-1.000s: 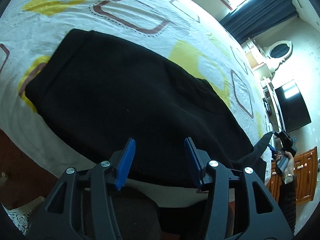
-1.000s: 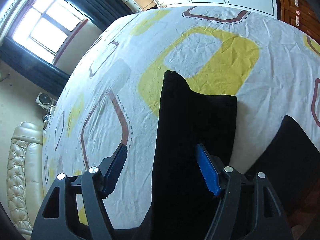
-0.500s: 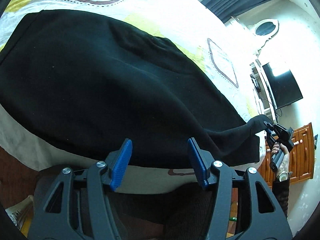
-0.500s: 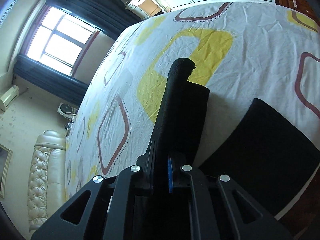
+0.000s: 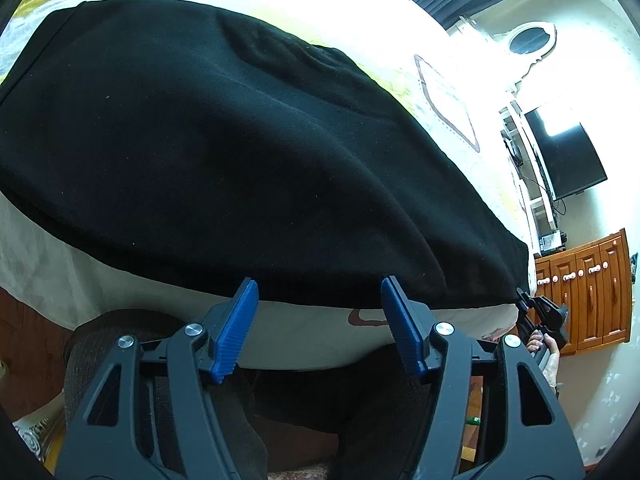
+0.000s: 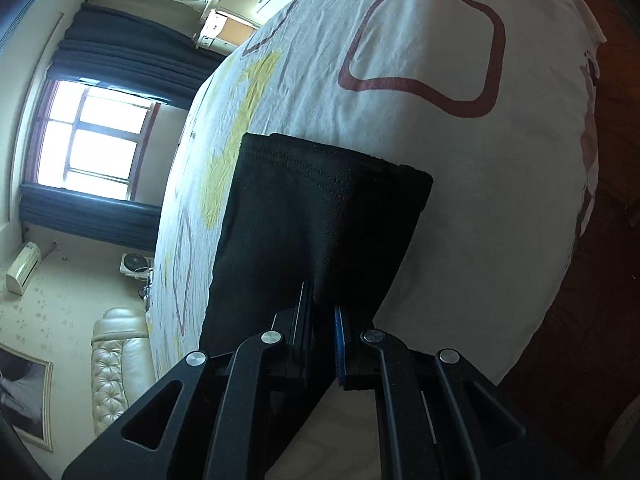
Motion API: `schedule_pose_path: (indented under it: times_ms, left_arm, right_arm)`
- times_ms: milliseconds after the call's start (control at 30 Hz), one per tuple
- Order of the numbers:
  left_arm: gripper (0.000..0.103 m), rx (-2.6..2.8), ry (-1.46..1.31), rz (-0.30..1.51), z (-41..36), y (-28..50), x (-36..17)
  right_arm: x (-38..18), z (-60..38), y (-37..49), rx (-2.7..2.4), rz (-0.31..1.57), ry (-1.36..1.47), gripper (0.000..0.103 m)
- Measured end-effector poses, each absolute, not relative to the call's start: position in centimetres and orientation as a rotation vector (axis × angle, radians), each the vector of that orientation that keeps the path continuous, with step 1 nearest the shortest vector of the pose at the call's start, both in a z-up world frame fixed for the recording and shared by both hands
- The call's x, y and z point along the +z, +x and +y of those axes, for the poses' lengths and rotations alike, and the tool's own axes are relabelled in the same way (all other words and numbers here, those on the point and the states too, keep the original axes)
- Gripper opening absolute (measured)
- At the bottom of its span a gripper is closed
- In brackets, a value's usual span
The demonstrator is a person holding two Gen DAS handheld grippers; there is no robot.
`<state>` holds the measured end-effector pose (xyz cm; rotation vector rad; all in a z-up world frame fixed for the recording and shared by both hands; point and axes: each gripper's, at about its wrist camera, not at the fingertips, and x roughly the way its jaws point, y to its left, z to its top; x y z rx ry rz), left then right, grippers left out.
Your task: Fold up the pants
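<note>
Lying spread over the patterned bed (image 5: 448, 92): black pants (image 5: 224, 148), right hand-held gripper (image 6: 320, 320) clamping together on the leg end, left hand-held gripper (image 5: 318, 320) hanging apart just beside the near edge.

Open bedsheet (image 6: 460, 208) is seen right of and beyond the black pants (image 5: 240, 152), which cover most of the near bed. A strip of bare sheet is left along the bed edge before the parted left gripper (image 5: 320, 320)
</note>
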<state>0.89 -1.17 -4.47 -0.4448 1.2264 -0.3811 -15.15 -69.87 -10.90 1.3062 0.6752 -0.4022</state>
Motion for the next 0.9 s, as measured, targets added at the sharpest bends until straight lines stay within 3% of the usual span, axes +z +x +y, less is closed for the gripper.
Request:
schedule_pose_path:
  times_ms: [600,700,900]
  left_arm:
    - [0.065,-0.371,-0.467,1.197,2.0,1.2,-3.7]
    - [0.076,-0.379,-0.46,1.166,2.6,1.3,-2.7]
    - [0.077,-0.306,-0.429,1.142,3.9,1.9,-2.4]
  right_arm:
    - [-10.4,-71.0,-16.4,-0.505,0.639,1.276,0.006]
    - [-9.6,-70.8,-16.3,-0.523,0.656,1.241,0.006]
    - [-8.8,-71.7,-16.1,-0.545,0.643,1.249,0.006]
